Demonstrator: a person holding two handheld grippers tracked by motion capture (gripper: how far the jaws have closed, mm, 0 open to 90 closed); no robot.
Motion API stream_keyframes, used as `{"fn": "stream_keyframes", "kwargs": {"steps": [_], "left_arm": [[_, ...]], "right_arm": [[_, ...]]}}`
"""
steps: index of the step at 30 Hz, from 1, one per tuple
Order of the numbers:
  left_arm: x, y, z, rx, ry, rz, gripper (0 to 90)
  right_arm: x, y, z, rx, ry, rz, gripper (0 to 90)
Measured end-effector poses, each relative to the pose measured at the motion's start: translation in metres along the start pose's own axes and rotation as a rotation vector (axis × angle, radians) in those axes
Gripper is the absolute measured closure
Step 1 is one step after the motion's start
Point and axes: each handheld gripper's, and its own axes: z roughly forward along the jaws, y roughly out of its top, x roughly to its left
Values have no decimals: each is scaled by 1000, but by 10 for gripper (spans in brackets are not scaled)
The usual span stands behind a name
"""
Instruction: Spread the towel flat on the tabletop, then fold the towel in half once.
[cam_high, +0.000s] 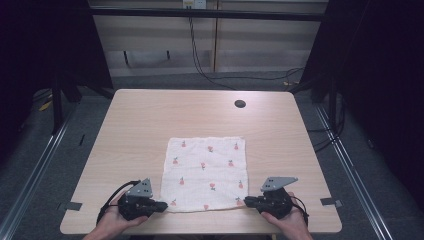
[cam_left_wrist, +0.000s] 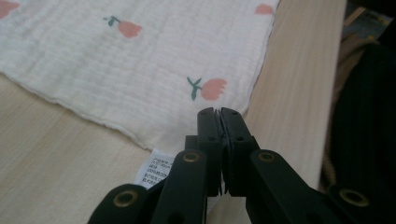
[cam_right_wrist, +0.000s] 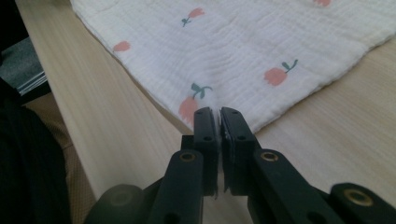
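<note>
A white cloth (cam_high: 205, 172) printed with small pink flowers lies flat on the wooden table (cam_high: 150, 115), near the front edge. My left gripper (cam_high: 162, 205) is at its near left corner, and in the left gripper view the jaws (cam_left_wrist: 218, 112) are pressed together on that corner of the cloth (cam_left_wrist: 140, 70), beside a small white label (cam_left_wrist: 156, 170). My right gripper (cam_high: 247, 201) is at the near right corner. In the right gripper view its jaws (cam_right_wrist: 218, 112) are pinched on the corner of the cloth (cam_right_wrist: 243, 51). A hand holds each gripper low over the table.
A round cable hole (cam_high: 240, 103) sits at the table's far right. Grey tape marks (cam_high: 73, 205) (cam_high: 331, 202) lie near the front corners. The table's front edge runs just behind both grippers. Black cables (cam_high: 200, 65) trail on the floor beyond the table.
</note>
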Motion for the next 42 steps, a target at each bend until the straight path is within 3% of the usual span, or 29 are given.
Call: {"fn": "stream_keyframes", "kwargs": {"steps": [3, 6, 8, 10, 15, 17, 18, 21, 22, 23, 27, 28, 29, 30, 35, 38, 39, 40, 41, 42], "left_arm": [[-5, 0, -3, 1, -12, 3, 878], [-10, -4, -4, 9, -29, -22, 878], [-12, -5, -5, 3, -36, -39, 878], [-19, -7, -7, 18, -56, -24, 878], [-22, -6, -5, 35, -81, -19, 870], [-23, -6, -7, 27, -90, -11, 855], [-23, -5, -8, -1, -102, -25, 766], [-21, -2, -11, -19, -101, -31, 709], [-18, -1, -13, -51, -119, -47, 680], [-18, -1, -13, -51, -119, -47, 662], [-6, 4, -13, -70, -82, -91, 600], [3, 8, -13, -92, -62, -122, 600], [3, 8, -13, -92, -62, -122, 617], [13, 14, -13, -99, -36, -135, 643], [26, 20, -20, -125, -12, -148, 603], [43, 23, -24, -142, 49, -178, 603], [43, 23, -24, -142, 49, -178, 604], [54, 27, -24, -140, 74, -190, 604], [54, 27, -24, -140, 74, -190, 603], [62, 31, -23, -152, 100, -199, 601]], "right_arm": [[5, -5, -6, 8, 28, -11, 864], [14, -12, -11, 31, 57, -12, 866], [16, -13, -12, 28, 64, -15, 866], [26, -22, -18, 51, 60, -26, 867], [27, -22, -20, 42, 53, -25, 851], [28, -22, -18, 48, 48, -25, 808], [27, -22, -19, 44, 52, -25, 733], [26, -21, -22, 8, 69, -12, 694], [24, -20, -24, -11, 53, -5, 644], [24, -19, -25, -17, 48, 1, 631], [17, -14, -26, -43, 25, 10, 612], [11, -9, -24, -54, 9, 11, 609], [9, -6, -23, -54, 3, 15, 605], [4, -2, -20, -56, -6, 16, 603], [-9, 10, -12, -44, -47, 10, 608], [-23, 21, -10, -61, -54, 25, 648], [-23, 21, -10, -61, -54, 25, 648], [-30, 26, -11, -69, -55, 35, 668], [-30, 26, -11, -69, -55, 35, 668], [-38, 32, -12, -82, -63, 38, 677]]}}
